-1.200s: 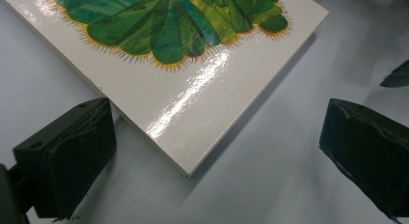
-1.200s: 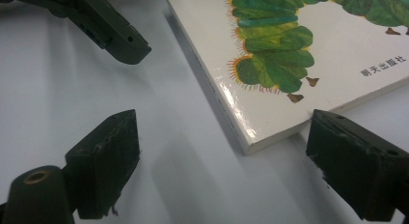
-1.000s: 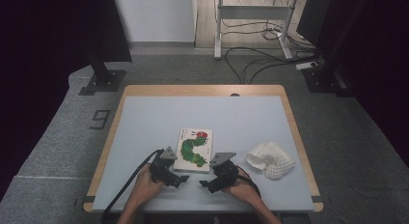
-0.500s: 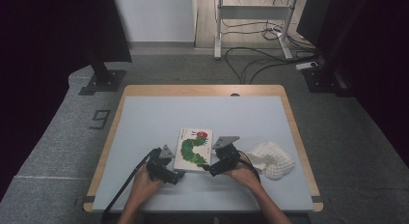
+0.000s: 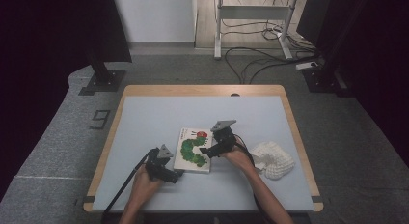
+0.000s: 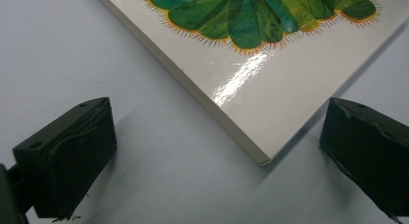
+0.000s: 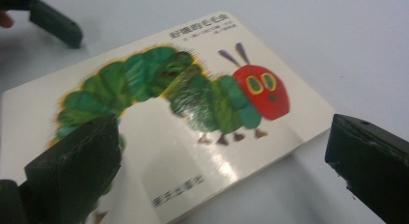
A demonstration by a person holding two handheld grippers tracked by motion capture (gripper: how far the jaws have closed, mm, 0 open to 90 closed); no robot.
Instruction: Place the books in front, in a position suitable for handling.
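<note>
A: Looking down from the high view, the caterpillar board book [image 5: 194, 150] lies flat on the pale blue table [image 5: 159, 118], cover up, between the two claws. The left gripper [image 5: 174, 175] sits at the book's near left corner and the right gripper [image 5: 205, 150] at its right edge.

B: How do the left claw's jaws stand?

A: Wide apart, with nothing pressed between them. In the left gripper view the book's [image 6: 270, 64] corner points down into the gap ahead of the jaws, nearer the right-hand jaw than the left one, and the pads touch neither edge. The green body of the caterpillar lies farther ahead of the claw.

B: And the right claw?

A: Its jaws have just been opening and now stand as wide as they go. In the right gripper view the book [image 7: 183, 137] lies ahead of and below the claw; one jaw hangs over the cover at the caterpillar's tail end, the other is off the book's edge, over bare table. I can't tell whether that first jaw touches the cover. The red head lies ahead, toward the second jaw.

B: Anything else near it?

A: A crumpled white knitted cloth [image 5: 273, 159] lies on the table just behind the right hand [image 5: 236, 156], away from the book. The left gripper's [image 7: 53, 22] dark jaw shows at the far side of the book from the right claw.
</note>
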